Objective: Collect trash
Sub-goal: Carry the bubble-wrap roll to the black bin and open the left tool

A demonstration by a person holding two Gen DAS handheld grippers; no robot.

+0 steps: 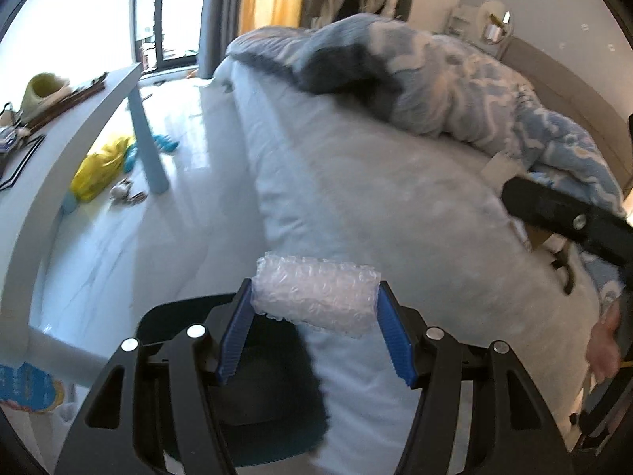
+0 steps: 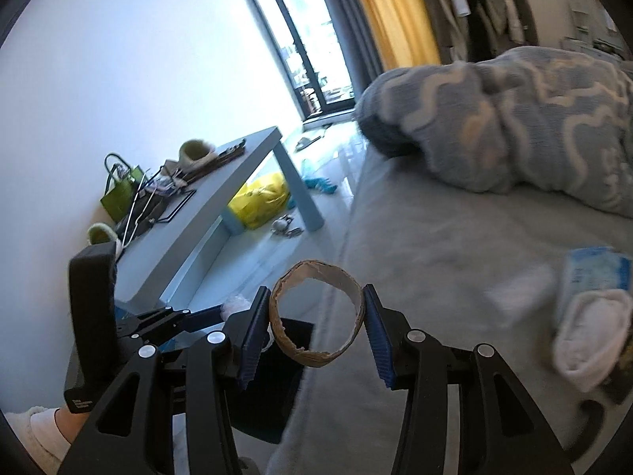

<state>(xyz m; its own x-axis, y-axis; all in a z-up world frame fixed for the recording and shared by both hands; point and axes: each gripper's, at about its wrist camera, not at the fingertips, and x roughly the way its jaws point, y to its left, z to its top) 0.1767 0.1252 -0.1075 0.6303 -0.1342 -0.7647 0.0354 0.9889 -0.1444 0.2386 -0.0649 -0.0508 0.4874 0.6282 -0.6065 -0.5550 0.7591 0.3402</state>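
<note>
Left gripper (image 1: 316, 308): clamped on a roll of bubble wrap (image 1: 316, 297), long axis running straight across from one blue pad to the other, pads pressing its two ends. Roll sits at the fingertips, nothing slack.

Below and behind the left fingers: a dark bin (image 1: 253, 376), open mouth up, on the floor against the bed (image 1: 376, 198) edge. Left load is nearly over it, so my read is the left hand drops first.

Right gripper (image 2: 316, 312): clamped on a cardboard tube ring (image 2: 316, 312), squeezed slightly oval, bore facing the camera, pads on opposite sides of the wall. The same dark bin (image 2: 277, 376) shows below and left of the right fingers, so that load needs to travel left and down.

Further right of the right fingers, on the bed (image 2: 435, 257): a blue-white packet (image 2: 597, 273) and a white wad (image 2: 589, 336), well apart from both grippers. Probably next pickups.
</note>
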